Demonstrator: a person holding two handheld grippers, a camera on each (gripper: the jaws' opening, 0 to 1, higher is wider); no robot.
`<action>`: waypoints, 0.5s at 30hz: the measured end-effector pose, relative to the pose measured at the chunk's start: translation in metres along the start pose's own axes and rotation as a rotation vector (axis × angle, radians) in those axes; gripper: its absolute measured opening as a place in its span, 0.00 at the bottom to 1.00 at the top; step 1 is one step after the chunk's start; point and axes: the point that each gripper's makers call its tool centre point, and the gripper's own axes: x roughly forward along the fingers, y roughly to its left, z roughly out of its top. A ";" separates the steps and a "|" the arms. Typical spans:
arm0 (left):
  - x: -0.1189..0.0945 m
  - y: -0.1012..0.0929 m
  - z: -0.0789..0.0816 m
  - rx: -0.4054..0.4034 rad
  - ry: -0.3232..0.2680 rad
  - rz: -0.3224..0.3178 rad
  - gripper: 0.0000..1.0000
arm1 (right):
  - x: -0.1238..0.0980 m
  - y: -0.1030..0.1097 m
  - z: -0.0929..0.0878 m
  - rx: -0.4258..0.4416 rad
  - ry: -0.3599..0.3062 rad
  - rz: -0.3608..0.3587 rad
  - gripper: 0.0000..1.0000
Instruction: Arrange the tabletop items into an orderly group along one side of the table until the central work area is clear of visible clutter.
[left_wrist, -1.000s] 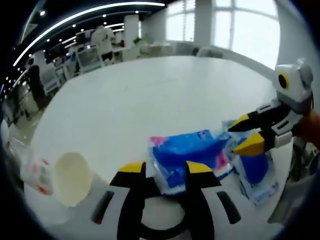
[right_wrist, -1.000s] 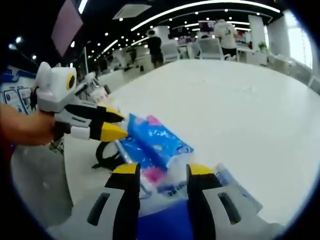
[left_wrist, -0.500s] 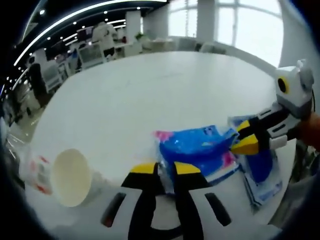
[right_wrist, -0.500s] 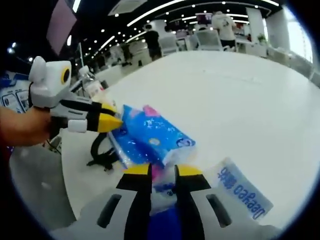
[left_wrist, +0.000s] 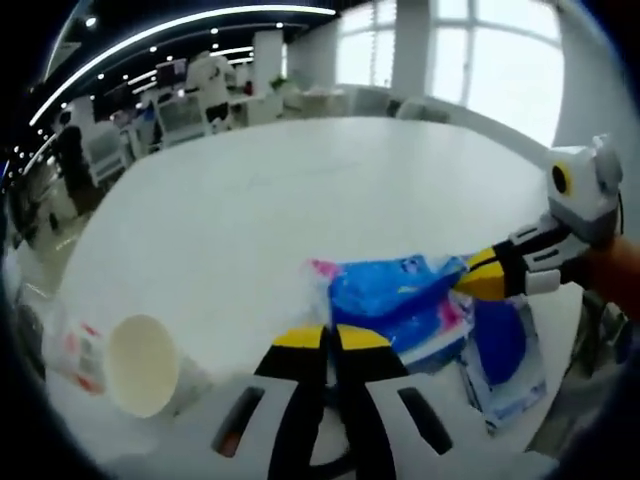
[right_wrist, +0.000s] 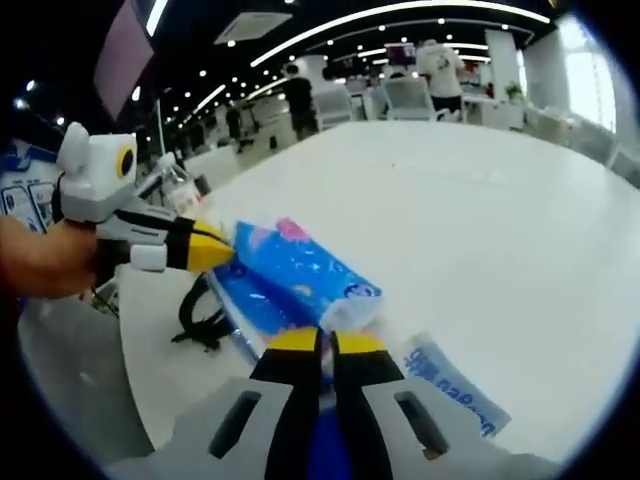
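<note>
We are holding a gripper in each hand over a wide white table (left_wrist: 300, 190), whose far half is lying bare ahead of both grippers. In the left gripper view, the left gripper (left_wrist: 332, 340) is clenched, jaws pressed together on the near corner of a blue tissue pack (left_wrist: 395, 300). The right gripper (left_wrist: 478, 283) is coming in from the right, its yellow tips pinched on the pack's opposite end. In the right gripper view, the right gripper (right_wrist: 327, 343) is likewise clamping one end of the blue tissue pack (right_wrist: 300, 275), while the left gripper (right_wrist: 213, 252) is pinching the far end from the left.

Just left of the left gripper, a paper cup (left_wrist: 140, 365) is lying on its side, mouth facing us, and looking empty. Under and right of the pack, a flat blue packet (left_wrist: 505, 350) is lying near the table edge; in the right gripper view the flat blue packet (right_wrist: 450, 385) is partly hidden behind the jaws, its printing too blurred to read. A black looped object (right_wrist: 195, 318) is lying left of the right gripper; we cannot tell what it is.
</note>
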 end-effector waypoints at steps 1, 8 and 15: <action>-0.001 -0.003 0.004 0.003 -0.007 -0.005 0.00 | -0.003 -0.002 0.002 -0.002 -0.006 -0.006 0.04; 0.003 -0.028 0.030 0.014 -0.063 -0.044 0.00 | -0.030 -0.027 0.015 -0.004 -0.058 -0.073 0.03; 0.016 -0.055 0.052 -0.008 -0.129 -0.090 0.00 | -0.054 -0.055 0.021 0.000 -0.095 -0.151 0.03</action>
